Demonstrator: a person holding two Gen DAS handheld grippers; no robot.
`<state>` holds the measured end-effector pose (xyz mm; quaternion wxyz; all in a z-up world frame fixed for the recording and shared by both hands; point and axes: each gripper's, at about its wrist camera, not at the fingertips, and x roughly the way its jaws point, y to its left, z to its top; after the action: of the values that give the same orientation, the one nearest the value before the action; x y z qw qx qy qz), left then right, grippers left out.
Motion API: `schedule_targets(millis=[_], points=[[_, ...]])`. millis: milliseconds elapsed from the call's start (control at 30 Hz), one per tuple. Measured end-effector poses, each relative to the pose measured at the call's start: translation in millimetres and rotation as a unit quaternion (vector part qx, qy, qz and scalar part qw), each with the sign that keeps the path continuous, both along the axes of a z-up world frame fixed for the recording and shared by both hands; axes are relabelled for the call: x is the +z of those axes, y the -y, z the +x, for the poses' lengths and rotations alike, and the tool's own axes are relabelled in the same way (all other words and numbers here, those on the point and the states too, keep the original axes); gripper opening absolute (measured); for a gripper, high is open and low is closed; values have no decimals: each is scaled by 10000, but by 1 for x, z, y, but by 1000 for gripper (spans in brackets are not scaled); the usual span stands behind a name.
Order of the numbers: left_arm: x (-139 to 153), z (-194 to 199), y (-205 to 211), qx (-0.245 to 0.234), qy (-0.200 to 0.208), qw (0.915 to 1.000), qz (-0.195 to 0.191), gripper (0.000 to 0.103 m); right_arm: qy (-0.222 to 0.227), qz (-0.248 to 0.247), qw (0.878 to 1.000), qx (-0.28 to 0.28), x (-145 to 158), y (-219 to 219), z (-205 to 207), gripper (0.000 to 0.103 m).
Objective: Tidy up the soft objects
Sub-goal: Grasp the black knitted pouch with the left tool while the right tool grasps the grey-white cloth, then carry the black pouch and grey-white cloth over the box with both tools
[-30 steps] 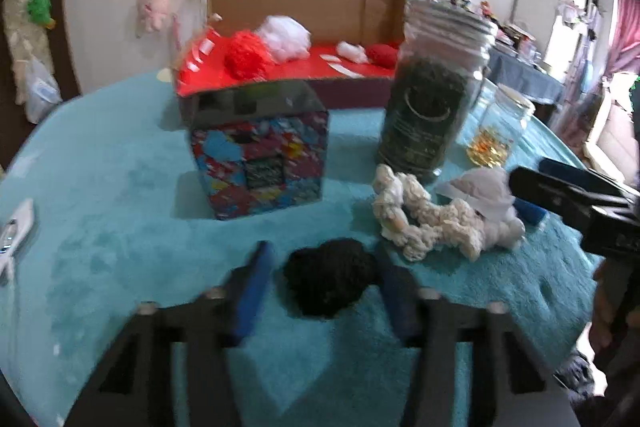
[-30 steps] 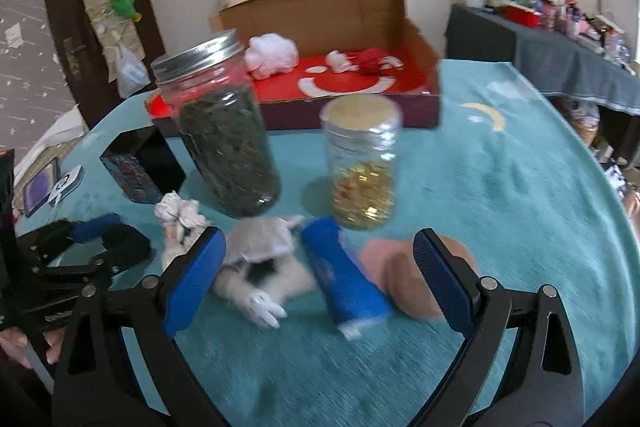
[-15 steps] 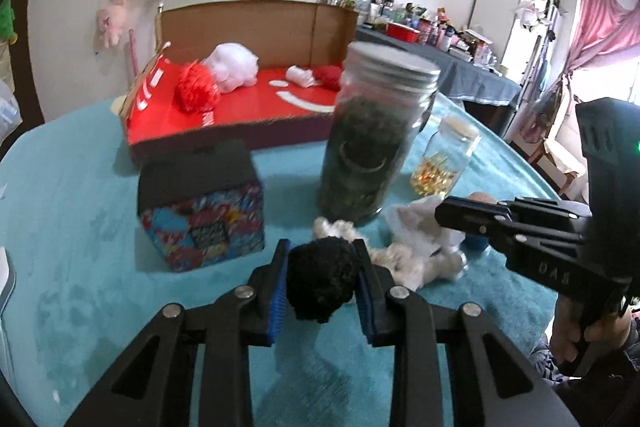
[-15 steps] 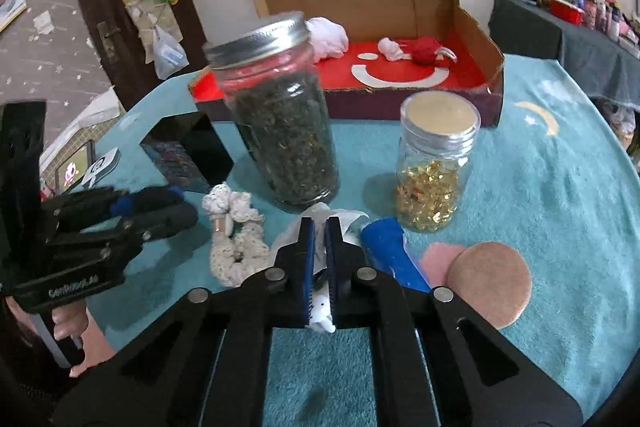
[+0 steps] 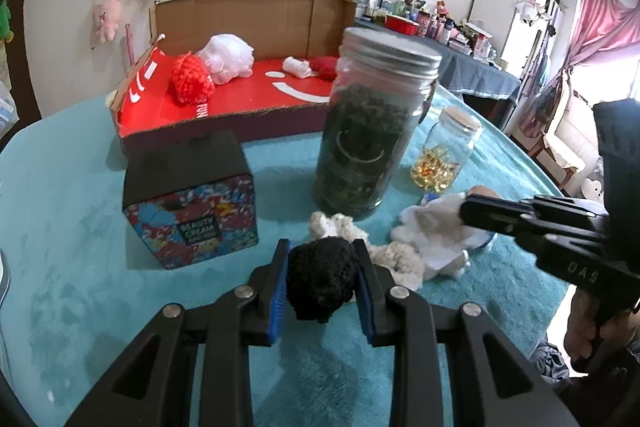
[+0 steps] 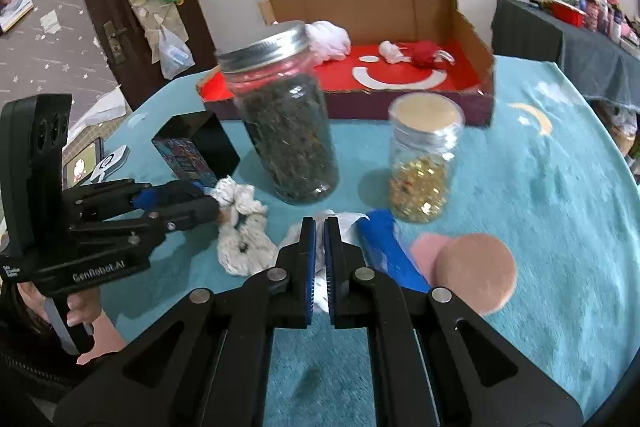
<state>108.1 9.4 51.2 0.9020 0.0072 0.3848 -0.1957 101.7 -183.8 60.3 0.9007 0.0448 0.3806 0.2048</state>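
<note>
Left gripper (image 5: 322, 267): jaws clamped on a black pom-pom (image 5: 322, 279), which bulges above and below the blue pads (image 5: 278, 287). From the left wrist view the pom-pom seems lifted off the teal desk (image 5: 80, 227); contact underneath cannot be judged.

Right gripper (image 6: 320, 255): jaws nearly together, pinching a thin fold of white cloth (image 6: 320, 283). The cloth spreads out past the tips, toward the big jar (image 6: 284, 119).

Just left of that cloth lies a cream scrunchie (image 6: 240, 231), on the desk, close to the left gripper's tip as seen from the right wrist. In the left wrist view the scrunchie (image 5: 384, 251) sits just behind the pom-pom, in front of the big jar.

Big jar: metal lid, dark leafy fill, upright. Small jar (image 6: 424, 167) to its right, pale lid, golden contents, upright. A blue piece (image 6: 386, 251) lies in front of the small jar, beside the white cloth. Two pink rounds (image 6: 472, 271) overlap just right of the blue piece.

Patterned box (image 5: 190, 203) with black top stands left of the big jar.

Behind the jars: open cardboard tray (image 5: 256, 11) with red floor. Inside it a red pom-pom (image 5: 192, 79), a white fluffy bundle (image 5: 228, 59) touching it, and farther right a small white piece (image 5: 298, 67) next to a small red piece (image 5: 324, 67).
</note>
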Motion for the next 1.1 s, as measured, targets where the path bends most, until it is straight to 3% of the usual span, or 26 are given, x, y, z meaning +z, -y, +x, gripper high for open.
schedule_targets(millis=[200,367,400,467,500,533,700,800,867,967,1000,1100], points=[[-12,-1,-6,58,-83,9999,30,35,-22,-258,9996,-136,-8,1,-2,5],[-18,-3,-9,153,-79,9998,54,63,205,-570,9979,-222,-7,-5,-5,11],[-19,-2,-10,160,-84,9998,32,65,208,-582,9978,-238,-7,-4,-4,20],[-19,-2,-12,182,-111,9998,-17,67,216,-527,9980,-262,-7,-3,-4,49],[-19,-1,-13,186,-130,9997,-25,67,288,-473,9981,-260,-6,-3,-5,78],[-20,-1,-14,189,-143,9997,-32,67,381,-475,9978,-257,-5,-4,-7,83],[-20,0,-13,165,-170,9997,-29,66,436,-670,9965,-226,-7,-15,-3,83],[-21,0,-11,14,-211,9997,-87,51,371,-881,9953,-149,-14,-25,1,81],[-21,-1,-9,-71,-224,9996,-137,38,339,-990,9945,-88,-19,-30,1,70],[-21,-3,-8,-141,-244,9994,-213,33,411,-932,9948,9,-17,-30,-3,41],[-21,-4,-8,-153,-250,9993,-231,32,342,-787,9963,46,-17,-28,-2,24],[-18,-6,-6,-150,-236,9992,-290,30,415,-684,9968,77,-16,-27,-7,17]])
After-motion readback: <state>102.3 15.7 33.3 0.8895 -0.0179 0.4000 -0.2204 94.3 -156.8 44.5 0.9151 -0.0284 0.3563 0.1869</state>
